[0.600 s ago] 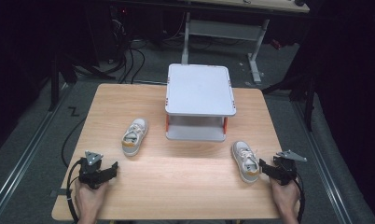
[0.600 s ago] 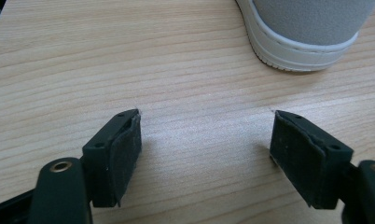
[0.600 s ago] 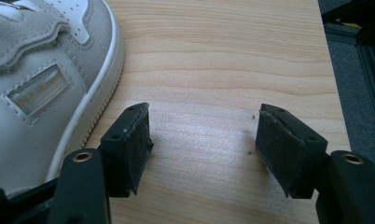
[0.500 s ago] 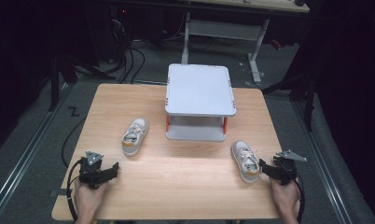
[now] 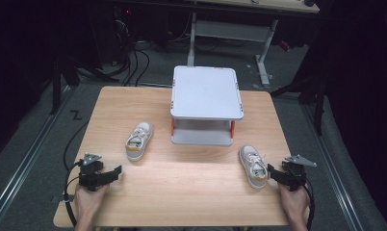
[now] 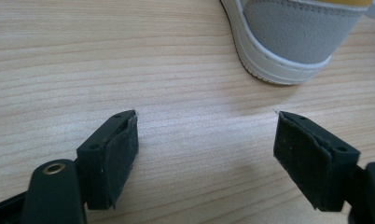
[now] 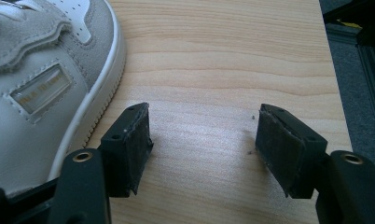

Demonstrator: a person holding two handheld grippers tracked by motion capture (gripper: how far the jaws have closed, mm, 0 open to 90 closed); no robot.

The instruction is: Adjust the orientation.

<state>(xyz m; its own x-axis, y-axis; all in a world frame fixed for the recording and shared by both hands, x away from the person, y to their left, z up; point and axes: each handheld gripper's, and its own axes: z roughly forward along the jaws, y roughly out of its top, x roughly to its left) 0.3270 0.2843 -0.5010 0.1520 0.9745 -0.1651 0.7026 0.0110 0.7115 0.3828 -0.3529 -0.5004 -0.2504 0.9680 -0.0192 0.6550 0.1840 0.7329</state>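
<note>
Left gripper [image 5: 115,172] jaws spread, empty, near left shoe [image 5: 139,140]; right gripper [image 5: 272,172] likewise spread, empty. Right shoe [image 5: 253,166] just beside it on table [image 5: 182,192].

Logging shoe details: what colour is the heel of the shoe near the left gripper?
Grey heel with white sole, yellow-orange collar on the shoe; left gripper view.

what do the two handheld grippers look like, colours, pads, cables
Both are black. The left gripper and the right gripper each carry a grey three-cornered plate on top and trail a black cable looping back past the wrist. Up close, each has two blocky black jaws faced with dark, slightly worn pads, with a brass-coloured screw hole behind them. No sleeves are visible.
</note>
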